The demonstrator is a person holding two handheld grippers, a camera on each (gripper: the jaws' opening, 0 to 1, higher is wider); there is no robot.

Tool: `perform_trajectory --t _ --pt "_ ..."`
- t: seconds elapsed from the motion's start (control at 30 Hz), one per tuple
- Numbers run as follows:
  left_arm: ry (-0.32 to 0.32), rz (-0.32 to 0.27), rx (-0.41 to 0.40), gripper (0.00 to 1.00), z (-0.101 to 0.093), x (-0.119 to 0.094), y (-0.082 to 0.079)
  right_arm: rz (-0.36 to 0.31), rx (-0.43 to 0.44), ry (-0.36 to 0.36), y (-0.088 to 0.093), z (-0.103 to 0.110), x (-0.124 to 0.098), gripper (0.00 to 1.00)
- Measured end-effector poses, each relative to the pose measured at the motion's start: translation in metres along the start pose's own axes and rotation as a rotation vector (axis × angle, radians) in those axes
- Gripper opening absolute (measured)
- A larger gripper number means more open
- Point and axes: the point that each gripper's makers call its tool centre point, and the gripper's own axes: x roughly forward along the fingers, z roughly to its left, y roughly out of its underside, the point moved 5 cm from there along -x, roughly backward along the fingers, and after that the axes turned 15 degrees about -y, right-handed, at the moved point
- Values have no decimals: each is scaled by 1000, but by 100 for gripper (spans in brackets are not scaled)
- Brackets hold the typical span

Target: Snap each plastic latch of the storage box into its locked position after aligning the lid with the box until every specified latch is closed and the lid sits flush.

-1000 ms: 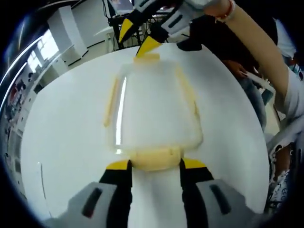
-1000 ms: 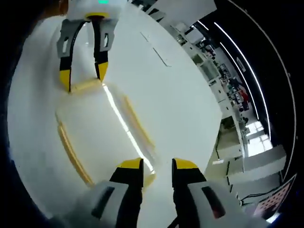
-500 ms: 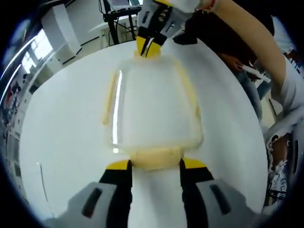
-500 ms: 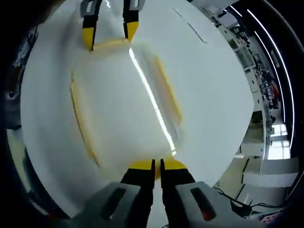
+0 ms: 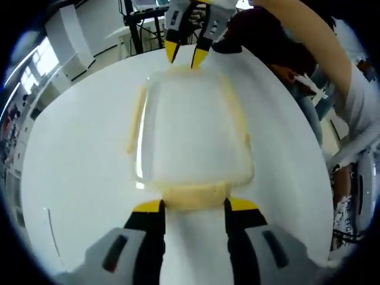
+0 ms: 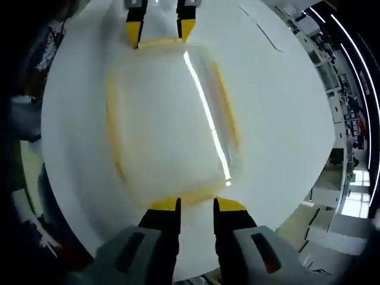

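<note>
We work over a round white worktop [image 5: 71,178], and in the left gripper view the room lies behind it, with dark stands at the far edge and a person's arm [image 5: 320,41] reaching in from the upper right.

The storage box [image 5: 193,130] lies in the middle of the worktop, a translucent container with its clear lid on top and pale yellow latches on its sides. In the right gripper view the same box [image 6: 166,119] lies between the two tools, a bright streak of light running down its lid.

Our left gripper [image 5: 193,206] sits at the near short end of the box. Its yellow-tipped fingers [image 5: 148,206] stand wide apart, one at each end of the end latch [image 5: 195,196], just beside it; we cannot tell whether they touch it, and they grip nothing.

Our right gripper [image 6: 197,206] sits at the opposite short end, its fingers [image 6: 165,205] parted by a modest gap and holding nothing, their tips at the yellow edge of the box. From the left gripper view we see it at the far end, tips pointing down toward the far latch [image 5: 181,71].

The long side latches [image 5: 136,119] lie along the box walls.
</note>
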Motion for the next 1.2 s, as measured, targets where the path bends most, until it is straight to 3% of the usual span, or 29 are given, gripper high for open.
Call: perform_trajectory --t 0.07,0.17,0.33,0.4,0.5,0.57,0.63,0.67,0.73,1.03,1.2 --pt "7 -7 -1 39 1 0 1 13 -6 -47 1 3 0 26" --pt "12 -6 7 39 1 1 0 55 8 -63 9 5 -2 31" --pt "21 -7 27 39 4 3 -1 36 57 -146 17 12 8 42" --pt "19 -16 28 39 6 3 -2 53 55 -136 23 9 15 44" --pt "15 -41 65 42 8 4 -4 -41 47 -159 17 5 22 44" --pt "1 -47 72 45 10 5 -6 -33 39 -146 17 2 18 45" --pt "0 -52 85 45 10 6 -8 -76 22 -168 10 3 19 43" --pt "25 -11 95 44 7 3 -6 -92 8 -184 7 4 19 41" --pt "8 -36 90 43 10 1 -12 -70 -13 -183 9 1 19 43" --pt "51 -20 77 42 12 7 -7 -27 -58 -253 4 -3 19 42" --pt "47 29 92 41 12 7 -9 5 -63 -258 2 1 19 41"
